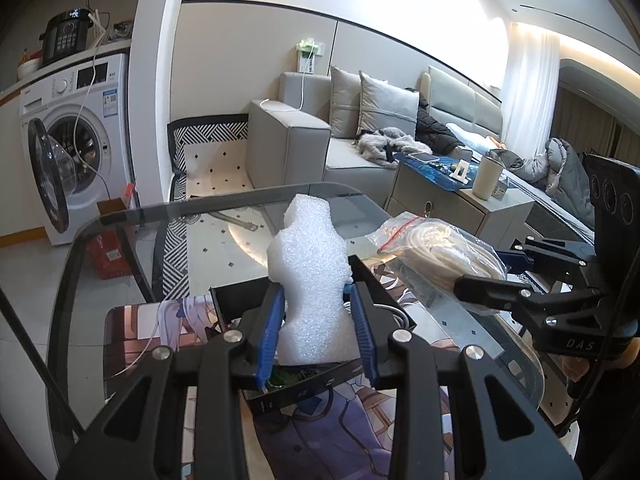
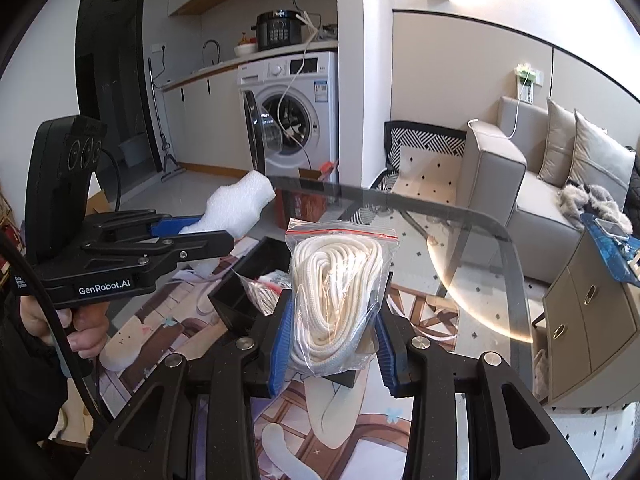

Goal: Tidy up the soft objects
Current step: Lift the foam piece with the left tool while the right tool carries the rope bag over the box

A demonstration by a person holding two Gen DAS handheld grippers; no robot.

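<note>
Your left gripper [image 1: 316, 320] is clamped on a white foam piece [image 1: 310, 276], its blue pads [image 1: 269, 332] pressing both sides; the foam stands upright between them, lifted above the counter. Your right gripper [image 2: 332, 336] is clamped on a clear zip bag of white rope [image 2: 336, 292], which bulges up between its pads [image 2: 282, 340], also off the surface. Just beneath both grippers sits an open black box [image 2: 244, 280] with another bagged white bundle inside, resting on a printed mat [image 1: 168, 324] that covers the near part of the glass counter [image 1: 224, 216]. Your hand [image 2: 80, 328] shows on the left gripper's handle in the right wrist view. Beyond the counter's edge stand a washing machine [image 1: 76, 120] with its door open and a grey sofa [image 1: 320, 136].
</note>
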